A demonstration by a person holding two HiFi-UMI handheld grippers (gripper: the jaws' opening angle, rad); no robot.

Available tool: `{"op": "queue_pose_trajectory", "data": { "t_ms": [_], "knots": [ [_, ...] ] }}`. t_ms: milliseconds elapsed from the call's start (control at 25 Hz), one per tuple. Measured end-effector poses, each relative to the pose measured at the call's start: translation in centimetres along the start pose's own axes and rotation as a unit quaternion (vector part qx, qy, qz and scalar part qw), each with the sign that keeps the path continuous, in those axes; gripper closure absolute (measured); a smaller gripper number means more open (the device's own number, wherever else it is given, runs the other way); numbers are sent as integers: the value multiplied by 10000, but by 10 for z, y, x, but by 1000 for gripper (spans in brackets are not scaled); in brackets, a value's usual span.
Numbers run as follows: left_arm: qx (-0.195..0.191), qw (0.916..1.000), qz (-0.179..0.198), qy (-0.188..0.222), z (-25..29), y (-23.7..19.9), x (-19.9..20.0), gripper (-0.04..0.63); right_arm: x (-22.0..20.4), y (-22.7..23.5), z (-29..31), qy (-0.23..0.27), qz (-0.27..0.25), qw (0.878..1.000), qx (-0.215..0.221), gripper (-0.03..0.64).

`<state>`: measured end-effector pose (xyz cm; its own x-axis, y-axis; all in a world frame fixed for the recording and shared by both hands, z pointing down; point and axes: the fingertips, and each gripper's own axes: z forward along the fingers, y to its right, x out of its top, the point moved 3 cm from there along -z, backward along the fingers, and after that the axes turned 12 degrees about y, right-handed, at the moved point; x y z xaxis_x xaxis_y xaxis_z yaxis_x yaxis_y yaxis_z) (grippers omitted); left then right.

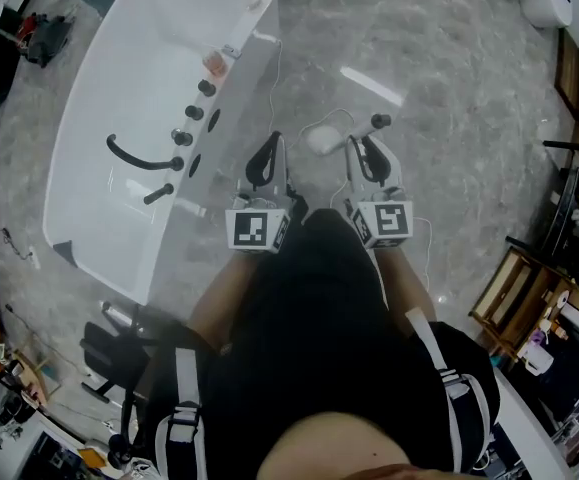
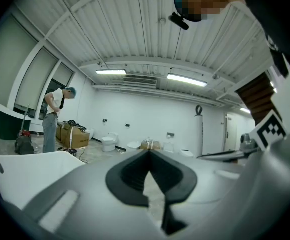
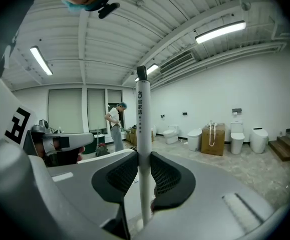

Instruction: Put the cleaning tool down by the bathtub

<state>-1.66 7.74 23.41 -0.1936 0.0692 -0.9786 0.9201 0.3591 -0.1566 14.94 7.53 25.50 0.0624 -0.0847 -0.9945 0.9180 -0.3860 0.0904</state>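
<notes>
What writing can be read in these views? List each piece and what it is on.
Cleaning tool: dark characters run down its white handle, too small to read surely.
Marker cubes on left gripper and right gripper: black-and-white square patterns, no words.
Cardboard box: no legible print.

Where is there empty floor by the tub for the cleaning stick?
The floor right of the bathtub, around the cleaning tool and up to the wooden racks, is bare. It is crowded on the bathtub's left, where clutter lies, and by the racks.
</notes>
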Motion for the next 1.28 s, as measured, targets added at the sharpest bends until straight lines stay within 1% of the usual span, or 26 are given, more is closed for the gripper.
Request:
{"op": "queue_pose_trajectory", "data": {
  "t_ms": [240, 440, 960, 1280],
  "knots": [
    [-53, 10000, -17, -13, 24, -17, -3, 588, -5, 3, 32, -31, -68, 9999, -87, 532],
    [38, 10000, -42, 1, 40, -29, -7, 588, -9, 9, 57, -32, -57, 10000, -63, 532],
    [341, 9994, -66, 10, 93, -48, -29, 588, -25, 33, 113, -171, 71, 9996, 224, 532],
    [482, 9988, -73, -51, 127, -58, -53, 588, -51, 52, 147, -381, 22, 9988, 321, 532]
  ]
}}
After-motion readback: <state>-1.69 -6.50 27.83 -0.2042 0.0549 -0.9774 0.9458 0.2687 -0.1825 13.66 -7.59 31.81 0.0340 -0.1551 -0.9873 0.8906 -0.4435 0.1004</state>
